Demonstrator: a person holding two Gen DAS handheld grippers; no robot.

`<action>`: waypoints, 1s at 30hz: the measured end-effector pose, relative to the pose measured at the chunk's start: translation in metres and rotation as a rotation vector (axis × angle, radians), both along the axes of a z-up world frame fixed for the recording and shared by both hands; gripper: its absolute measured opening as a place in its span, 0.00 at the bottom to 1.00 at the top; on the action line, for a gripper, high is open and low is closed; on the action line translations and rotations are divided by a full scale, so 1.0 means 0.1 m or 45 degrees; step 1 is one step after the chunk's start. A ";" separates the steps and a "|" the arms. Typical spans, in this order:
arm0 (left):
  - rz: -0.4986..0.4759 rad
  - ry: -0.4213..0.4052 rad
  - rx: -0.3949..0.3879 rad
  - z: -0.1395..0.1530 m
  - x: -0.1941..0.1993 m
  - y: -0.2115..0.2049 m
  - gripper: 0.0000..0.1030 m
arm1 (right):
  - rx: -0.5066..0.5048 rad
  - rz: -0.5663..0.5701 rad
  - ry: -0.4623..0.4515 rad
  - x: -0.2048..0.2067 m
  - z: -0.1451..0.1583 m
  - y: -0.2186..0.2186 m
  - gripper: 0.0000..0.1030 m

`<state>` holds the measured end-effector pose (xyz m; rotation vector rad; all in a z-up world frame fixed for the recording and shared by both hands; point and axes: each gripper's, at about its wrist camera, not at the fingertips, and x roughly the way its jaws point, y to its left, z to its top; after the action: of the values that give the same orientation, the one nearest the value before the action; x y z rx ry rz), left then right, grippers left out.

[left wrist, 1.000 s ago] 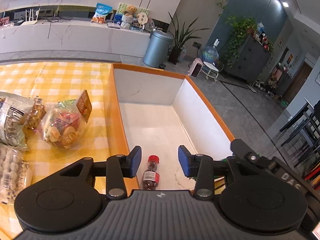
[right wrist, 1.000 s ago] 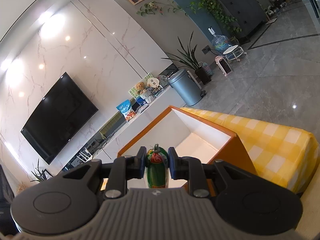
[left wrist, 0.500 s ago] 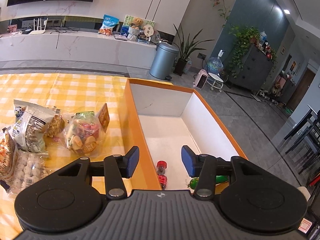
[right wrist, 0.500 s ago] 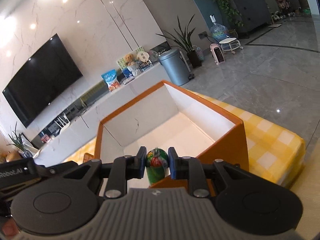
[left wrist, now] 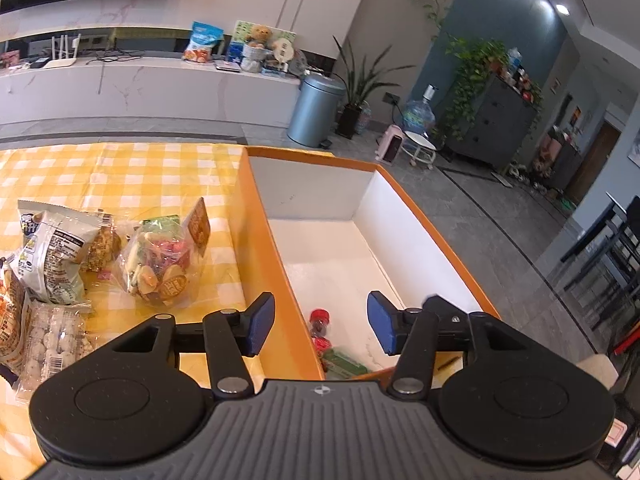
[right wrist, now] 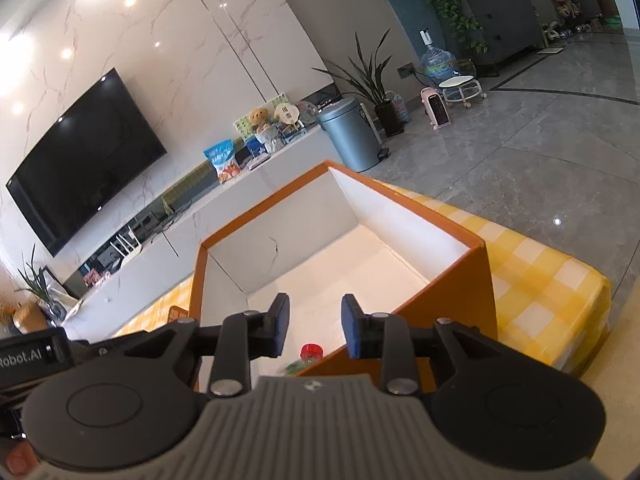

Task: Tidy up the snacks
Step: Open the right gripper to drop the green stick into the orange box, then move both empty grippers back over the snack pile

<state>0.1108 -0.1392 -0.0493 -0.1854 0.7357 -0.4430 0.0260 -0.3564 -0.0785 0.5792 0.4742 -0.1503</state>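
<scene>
An orange box (left wrist: 267, 248) with a white inside stands on the yellow checked tablecloth (left wrist: 120, 176). On its floor at the near end lie a small red-capped bottle (left wrist: 319, 322) and a green bottle (left wrist: 344, 361). My left gripper (left wrist: 320, 322) hovers over the box's near left wall, its jaws opening with nothing between the pads. My right gripper (right wrist: 311, 328) is above the near end of the same box (right wrist: 472, 280), jaws opening and empty. Below it lie the red-capped bottle (right wrist: 311, 353) and a bit of the green bottle (right wrist: 296, 367).
Snack bags lie on the cloth left of the box: a clear bag of mixed sweets (left wrist: 164, 260), a printed packet (left wrist: 52, 248) and a bag of pale round pieces (left wrist: 52, 340). The table edge (right wrist: 600, 292) drops off right of the box. The left gripper's body (right wrist: 28, 354) shows at far left.
The right gripper let go of the green bottle, which now lies in the box beside the red-capped one. Both grippers' jaws have widened. The left view shifted to show more of the tablecloth.
</scene>
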 end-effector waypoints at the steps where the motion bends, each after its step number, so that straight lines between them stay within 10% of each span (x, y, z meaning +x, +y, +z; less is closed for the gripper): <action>1: 0.000 -0.003 0.001 0.01 -0.01 0.00 0.60 | 0.003 0.002 -0.006 -0.02 -0.01 0.00 0.35; 15: 0.052 -0.138 0.066 0.33 -0.27 0.26 0.69 | -0.158 -0.009 -0.099 -0.17 0.21 0.18 0.91; 30: 0.472 -0.174 0.271 0.40 -0.42 1.37 0.73 | -0.303 0.341 -0.123 0.03 0.76 1.61 0.94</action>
<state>0.0686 -0.0018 -0.0089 -0.0872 0.5927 -0.0225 0.0286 -0.1954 -0.0024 0.2845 0.4283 0.0765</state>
